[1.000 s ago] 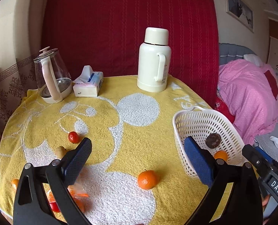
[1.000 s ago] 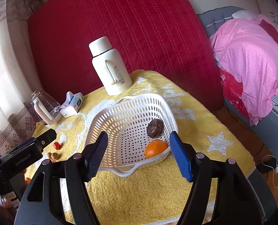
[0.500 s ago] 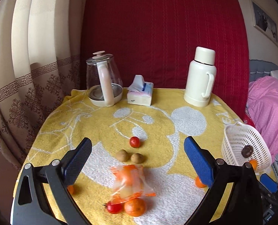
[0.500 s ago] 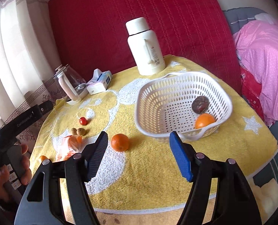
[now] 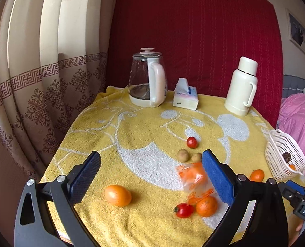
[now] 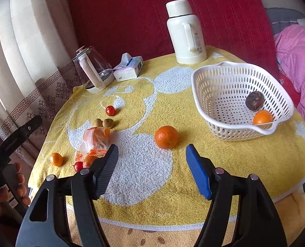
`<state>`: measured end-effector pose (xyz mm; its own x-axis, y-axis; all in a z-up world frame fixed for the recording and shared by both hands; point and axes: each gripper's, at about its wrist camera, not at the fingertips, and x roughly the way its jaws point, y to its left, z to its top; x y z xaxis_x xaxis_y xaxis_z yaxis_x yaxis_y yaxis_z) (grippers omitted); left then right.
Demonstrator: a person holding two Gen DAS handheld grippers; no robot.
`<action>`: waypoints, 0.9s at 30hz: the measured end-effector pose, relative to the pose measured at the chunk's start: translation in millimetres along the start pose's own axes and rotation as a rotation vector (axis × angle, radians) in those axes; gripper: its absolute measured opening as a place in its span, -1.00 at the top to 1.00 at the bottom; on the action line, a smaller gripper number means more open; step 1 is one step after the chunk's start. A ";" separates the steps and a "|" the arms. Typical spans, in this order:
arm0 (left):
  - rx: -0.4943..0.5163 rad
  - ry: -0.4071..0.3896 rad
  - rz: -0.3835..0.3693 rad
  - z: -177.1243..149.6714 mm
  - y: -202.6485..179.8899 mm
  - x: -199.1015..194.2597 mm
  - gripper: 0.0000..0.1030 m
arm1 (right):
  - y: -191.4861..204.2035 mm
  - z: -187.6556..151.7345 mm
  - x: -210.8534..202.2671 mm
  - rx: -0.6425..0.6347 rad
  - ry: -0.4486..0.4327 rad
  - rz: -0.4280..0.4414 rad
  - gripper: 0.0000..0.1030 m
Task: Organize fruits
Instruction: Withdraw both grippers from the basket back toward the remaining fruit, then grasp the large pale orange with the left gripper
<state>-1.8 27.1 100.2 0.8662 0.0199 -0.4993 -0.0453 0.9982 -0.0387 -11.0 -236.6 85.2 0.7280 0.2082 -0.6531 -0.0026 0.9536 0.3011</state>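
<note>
Fruit lies scattered on a yellow towel (image 6: 173, 94). A white perforated basket (image 6: 220, 70) at the right holds a dark passion fruit (image 6: 254, 100) and a small orange (image 6: 262, 117). A loose mandarin (image 6: 166, 137) sits just beyond my open right gripper (image 6: 152, 166). In the left wrist view my open left gripper (image 5: 151, 177) hovers over the near left part of the table, with an orange kumquat-like fruit (image 5: 117, 195) between its fingers' lines. A crumpled orange bag (image 5: 195, 179), a mandarin (image 5: 206, 205), a cherry tomato (image 5: 183, 210), two brown fruits (image 5: 182, 155) and another tomato (image 5: 191, 142) lie nearby.
A glass kettle (image 5: 147, 78), a tissue box (image 5: 185, 98) and a cream thermos (image 5: 241, 86) stand along the back by a red quilted backdrop. Curtains hang at the left. A pink blanket (image 6: 296, 61) lies right of the table. A hand (image 6: 8, 187) holds the left gripper's handle.
Both views have swung left: the basket slid from the centre to the right edge, and the scattered fruit at the table's left came into view. Both grippers stayed open.
</note>
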 end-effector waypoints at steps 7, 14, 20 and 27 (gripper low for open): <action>-0.041 0.132 0.031 -33.0 26.7 23.1 -0.90 | 11.0 -4.8 13.1 -0.021 0.036 0.003 -0.35; -0.079 0.207 0.059 -50.0 46.5 53.3 -0.90 | 11.6 -6.7 17.3 -0.026 0.051 -0.009 -0.35; -0.161 0.297 0.033 -55.7 63.8 74.8 -0.75 | 9.8 -8.1 22.9 -0.021 0.064 -0.017 -0.35; -0.138 0.314 0.018 -53.3 61.0 80.9 -0.08 | 8.7 -8.0 28.0 -0.019 0.074 -0.023 -0.35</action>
<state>39.0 86.6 11.3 0.6703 -0.0026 -0.7421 -0.1443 0.9805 -0.1338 3.8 -220.8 63.9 0.6752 0.2013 -0.7096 -0.0002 0.9621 0.2728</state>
